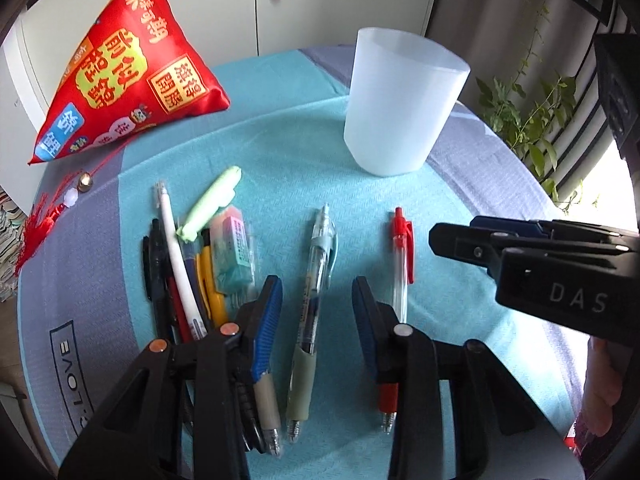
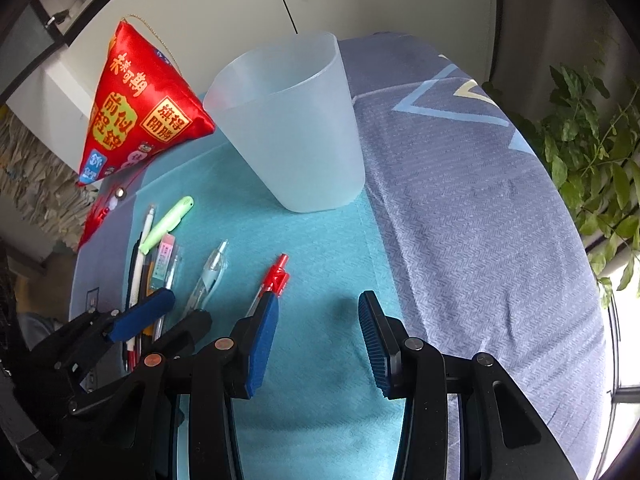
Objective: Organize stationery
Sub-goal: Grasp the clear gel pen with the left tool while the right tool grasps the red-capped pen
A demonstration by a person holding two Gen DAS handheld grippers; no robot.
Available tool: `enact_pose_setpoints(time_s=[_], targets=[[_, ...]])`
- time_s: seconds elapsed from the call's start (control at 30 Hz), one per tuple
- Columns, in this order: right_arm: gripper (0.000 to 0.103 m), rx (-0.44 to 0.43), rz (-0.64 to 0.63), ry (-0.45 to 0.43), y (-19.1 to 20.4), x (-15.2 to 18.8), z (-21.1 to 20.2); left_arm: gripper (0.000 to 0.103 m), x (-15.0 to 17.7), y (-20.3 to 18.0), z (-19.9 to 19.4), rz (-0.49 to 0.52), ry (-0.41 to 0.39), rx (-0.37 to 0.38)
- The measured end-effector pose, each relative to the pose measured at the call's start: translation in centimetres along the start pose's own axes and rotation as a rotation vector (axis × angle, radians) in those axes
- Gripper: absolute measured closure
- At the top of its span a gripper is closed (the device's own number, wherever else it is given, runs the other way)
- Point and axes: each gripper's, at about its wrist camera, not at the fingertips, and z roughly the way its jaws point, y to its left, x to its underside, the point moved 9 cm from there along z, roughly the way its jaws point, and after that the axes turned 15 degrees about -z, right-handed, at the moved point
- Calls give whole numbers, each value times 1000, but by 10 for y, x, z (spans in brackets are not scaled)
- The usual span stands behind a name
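We are looking down on a worktop (image 1: pixel 480 184) draped in soft woven cloth, grey-violet with a teal panel, a yielding surface on which slim pens are likely to roll or sink when pressed. The frosted cup (image 1: pixel 404 104), a tall tapering translucent plastic tumbler, is standing upright and empty at the far edge of the teal panel; being light, it is probably prone to tipping if a pen is dropped against its rim. We are holding the left hand-held gripper (image 1: pixel 318 292) with its ribbed blue pads apart, straddling the clear gel pen (image 1: pixel 316 280) without pressing it; the glossy round barrel and its grey rubber grip are lying between the pads, and an off-centre closure risks squirting the pen sideways. The right hand-held gripper (image 2: pixel 318 312) is hanging with its jaws apart over bare teal cloth, clamping nothing, its near pad just beside the red pen (image 2: pixel 276 276), which it could nudge. Further left, a bundle of pens (image 1: pixel 180 276), a pale green highlighter (image 1: pixel 212 202) and a wrapped eraser (image 1: pixel 234 248) are lying touching one another, so a stray finger could scatter them.
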Motion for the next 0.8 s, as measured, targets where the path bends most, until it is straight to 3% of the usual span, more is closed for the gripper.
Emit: enact_pose_setpoints(time_s=[0.1, 0.2, 0.5, 0.63, 0.67, 0.7, 0.8], targets=[[59, -4, -5, 4, 3, -2, 2, 75, 6, -1, 1, 12, 8, -15], [59, -15, -1, 13, 7, -6, 5, 91, 11, 0, -3, 1, 26, -16], [59, -28, -15, 42, 23, -16, 15, 95, 42, 5, -23, -16, 91, 3], [59, 26, -71, 41, 32, -19, 22, 95, 57, 9, -31, -18, 106, 5], [63, 52, -98, 38, 33, -20, 23, 95, 60, 10, -33, -20, 107, 3], [77, 74, -125, 35, 35, -21, 24, 95, 63, 11, -35, -22, 111, 2], [81, 45, -168, 34, 43, -17, 23, 95, 69, 14, -40, -29, 114, 3]])
